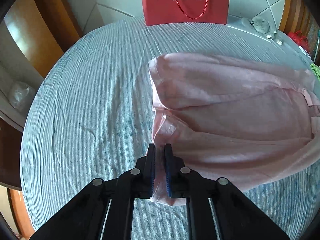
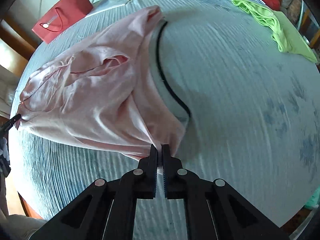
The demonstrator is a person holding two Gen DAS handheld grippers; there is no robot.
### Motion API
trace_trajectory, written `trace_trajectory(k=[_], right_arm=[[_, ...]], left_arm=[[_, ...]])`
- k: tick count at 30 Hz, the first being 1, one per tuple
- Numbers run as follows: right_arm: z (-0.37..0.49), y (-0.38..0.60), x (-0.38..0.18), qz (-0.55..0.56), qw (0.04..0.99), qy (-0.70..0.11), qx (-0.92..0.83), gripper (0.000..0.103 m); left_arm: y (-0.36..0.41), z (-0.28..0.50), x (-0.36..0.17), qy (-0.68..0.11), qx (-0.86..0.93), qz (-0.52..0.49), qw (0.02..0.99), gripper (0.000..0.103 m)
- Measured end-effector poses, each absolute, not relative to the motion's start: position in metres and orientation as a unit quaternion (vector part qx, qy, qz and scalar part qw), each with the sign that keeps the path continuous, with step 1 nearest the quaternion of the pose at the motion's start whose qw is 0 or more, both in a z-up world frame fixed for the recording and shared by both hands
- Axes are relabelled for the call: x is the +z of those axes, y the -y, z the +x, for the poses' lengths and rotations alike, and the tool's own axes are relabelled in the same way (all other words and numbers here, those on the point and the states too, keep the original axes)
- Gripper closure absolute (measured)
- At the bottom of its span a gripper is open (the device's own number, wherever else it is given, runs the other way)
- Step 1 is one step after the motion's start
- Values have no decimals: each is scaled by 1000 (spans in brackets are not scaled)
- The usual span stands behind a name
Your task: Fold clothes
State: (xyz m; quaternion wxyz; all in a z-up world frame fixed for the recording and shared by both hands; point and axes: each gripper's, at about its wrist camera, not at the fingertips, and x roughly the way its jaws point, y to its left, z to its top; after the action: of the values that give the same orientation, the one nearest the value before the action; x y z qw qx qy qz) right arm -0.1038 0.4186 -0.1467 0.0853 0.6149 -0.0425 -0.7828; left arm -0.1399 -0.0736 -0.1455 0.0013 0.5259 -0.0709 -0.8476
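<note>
A pink shirt (image 1: pixel 230 108) lies partly folded on the blue striped bed cover (image 1: pixel 90 100). My left gripper (image 1: pixel 160 147) is shut on the shirt's near corner, with cloth pinched between its blue pads. In the right wrist view the pink shirt (image 2: pixel 96 92) is stretched between both grippers and lifted a little off the cover. My right gripper (image 2: pixel 159 147) is shut on its near edge. The left gripper's tip (image 2: pixel 14 119) shows at the far left, holding the other corner.
A red paper bag (image 1: pixel 186 4) stands at the bed's far edge; it also shows in the right wrist view (image 2: pixel 62 14). A grey plush toy (image 1: pixel 262 26) lies beside it. A green garment (image 2: pixel 274 26) lies far right. A black cord (image 2: pixel 166 80) runs under the shirt.
</note>
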Motion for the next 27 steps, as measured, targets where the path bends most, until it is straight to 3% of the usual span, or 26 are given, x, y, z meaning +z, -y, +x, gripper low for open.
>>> trace_trajectory(k=[2, 4, 6, 8, 12, 22, 27], right_arm=[[-104, -420, -143, 611, 93, 37, -785, 94], [-103, -419, -134, 601, 102, 28, -792, 76], [-103, -418, -126, 592, 110, 20, -798, 71], [-104, -419, -115, 577, 128, 18, -806, 71], [-111, -418, -98, 553, 163, 7, -817, 71], [-145, -396, -105, 551, 181, 14, -815, 71], [-172, -381, -116, 556, 181, 17, -811, 63]], left_arm=[[76, -142, -143, 47, -847, 530, -8, 95], [80, -138, -132, 24, -852, 523, -7, 94], [82, -131, -118, 9, -860, 510, -6, 89], [79, -126, -111, 7, -864, 503, -6, 79], [72, -118, -99, 5, -870, 493, -6, 79], [62, -144, -131, 8, -857, 514, -8, 79], [65, -153, -145, -1, -851, 526, -5, 79]])
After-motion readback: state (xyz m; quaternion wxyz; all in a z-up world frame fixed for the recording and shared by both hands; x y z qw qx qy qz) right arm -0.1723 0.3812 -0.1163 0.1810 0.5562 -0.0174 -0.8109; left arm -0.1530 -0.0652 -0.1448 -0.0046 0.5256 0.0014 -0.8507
